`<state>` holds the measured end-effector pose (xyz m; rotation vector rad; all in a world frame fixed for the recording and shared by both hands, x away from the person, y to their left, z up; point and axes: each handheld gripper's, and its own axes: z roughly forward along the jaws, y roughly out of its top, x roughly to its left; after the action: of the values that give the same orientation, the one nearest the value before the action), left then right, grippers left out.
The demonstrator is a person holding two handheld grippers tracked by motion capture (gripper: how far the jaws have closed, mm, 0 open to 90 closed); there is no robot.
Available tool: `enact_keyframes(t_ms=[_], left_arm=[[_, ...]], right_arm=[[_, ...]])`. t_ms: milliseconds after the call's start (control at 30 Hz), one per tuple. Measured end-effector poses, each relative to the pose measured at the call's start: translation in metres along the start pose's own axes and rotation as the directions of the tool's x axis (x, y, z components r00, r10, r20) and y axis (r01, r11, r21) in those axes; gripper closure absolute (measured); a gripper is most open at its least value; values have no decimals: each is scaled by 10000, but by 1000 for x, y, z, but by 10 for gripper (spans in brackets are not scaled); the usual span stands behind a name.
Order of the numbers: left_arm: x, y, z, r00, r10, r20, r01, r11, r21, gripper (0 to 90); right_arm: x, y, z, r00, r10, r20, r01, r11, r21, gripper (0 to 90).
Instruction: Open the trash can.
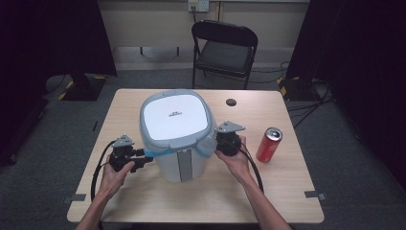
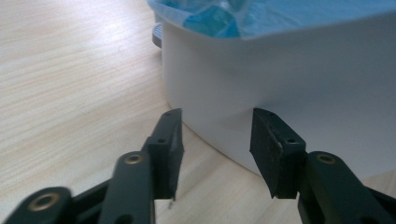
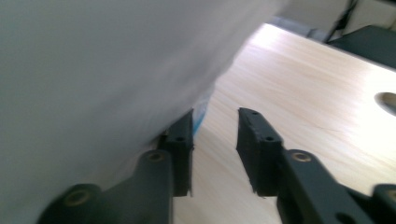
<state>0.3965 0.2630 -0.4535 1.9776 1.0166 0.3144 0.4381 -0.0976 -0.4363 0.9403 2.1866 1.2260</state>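
Now, from above, your left gripper (image 1: 143,160) and right gripper (image 1: 216,143) flank the white bin (image 1: 176,136) mid-table. Left gripper view: jaws released, blue liner (image 2: 261,16) overhanging the rim. Right gripper view: jaws parted, empty. Liner fitted; tidying seems left.

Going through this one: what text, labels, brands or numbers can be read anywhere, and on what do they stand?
None can be read.
Small dark logo mark on the lid of the white and grey plastic bin: too small to read.
Red drink can: no legible print.
Wall socket plate behind the black folding chair: no readable marking.
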Motion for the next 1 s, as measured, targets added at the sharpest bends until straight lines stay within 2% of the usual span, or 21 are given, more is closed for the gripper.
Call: enact_keyframes(t_ms=[33, 67, 100, 133, 200, 233, 267, 367, 467, 500, 533, 600, 633, 733, 767, 800, 833, 933, 967, 1000], left_arm=[[5, 0, 2, 9998, -193, 85, 194, 9998, -109, 512], [5, 0, 2, 9998, -193, 85, 194, 9998, -109, 500], [7, -1, 4, 9999, -148, 56, 149, 9998, -102, 500], [9, -1, 6, 9998, -180, 81, 180, 9998, -33, 471], [10, -2, 8, 9999, -117, 34, 117, 9999, 33, 466], [11, -3, 9, 9999, -152, 31, 152, 9999, 54, 432], [12, -3, 10, 9999, -107, -34, 108, 9999, 93, 411], [17, -6, 12, 9991, -329, -267, 331, 9994, 72, 383], [20, -7, 11, 9986, -424, -310, 425, 9991, 29, 355], [24, -8, 10, 9964, -718, -458, 724, 9973, 113, 351], [26, -9, 10, 9949, -837, -566, 851, 9961, 219, 343], [29, -11, 11, 9944, -903, -556, 920, 9953, 287, 336], [34, -13, 11, 9932, -999, -593, 1026, 9938, 439, 333], [37, -15, 9, 9917, -1086, -695, 1117, 9928, 433, 327], [39, -15, 9, 9914, -1185, -557, 1202, 9924, 270, 323], [39, -15, 9, 9914, -1185, -557, 1202, 9924, 270, 323], [36, -15, 11, 9922, -1020, -718, 1044, 9941, 310, 323], [33, -14, 13, 9943, -820, -676, 847, 9957, 380, 318], [32, -13, 13, 9948, -685, -757, 714, 9968, 362, 318], [32, -12, 13, 9941, -599, -900, 620, 9979, 203, 316]], right_arm=[[2, -5, -5, 9987, -47, 510, 30, 9995, 323, 605], [2, -5, -5, 9987, -47, 510, 30, 9995, 323, 605], [2, -8, -9, 9971, -15, 757, -19, 9990, 447, 585], [-1, -16, -18, 9944, 318, 1005, -386, 9970, 669, 540], [-1, -19, -21, 9940, 421, 1006, -498, 9959, 752, 528], [1, -27, -29, 9946, 700, 771, -767, 9932, 878, 477], [5, -29, -34, 9940, 784, 757, -853, 9921, 924, 458], [18, -36, -48, 9948, 923, 433, -955, 9922, 796, 411], [31, -40, -56, 9952, 964, -196, -948, 9932, 680, 360], [35, -40, -56, 9949, 950, -350, -924, 9933, 692, 336], [39, -40, -56, 9943, 954, -477, -922, 9936, 659, 318], [42, -39, -54, 9946, 890, -531, -856, 9943, 638, 309], [46, -39, -50, 9935, 852, -749, -806, 9948, 614, 305], [49, -39, -49, 9956, 672, -657, -642, 9969, 457, 305], [49, -39, -49, 9884, 1012, -1131, -969, 9944, 428, 304], [49, -39, -49, 9884, 1012, -1131, -969, 9944, 428, 304], [53, -38, -48, 9867, 951, -1315, -903, 9950, 422, 300], [65, -38, -42, 9857, 773, -1494, -703, 9962, 514, 286], [65, -38, -42, 9857, 773, -1494, -703, 9962, 514, 286], [72, -37, -37, 9858, 798, -1480, -714, 9956, 615, 202]])
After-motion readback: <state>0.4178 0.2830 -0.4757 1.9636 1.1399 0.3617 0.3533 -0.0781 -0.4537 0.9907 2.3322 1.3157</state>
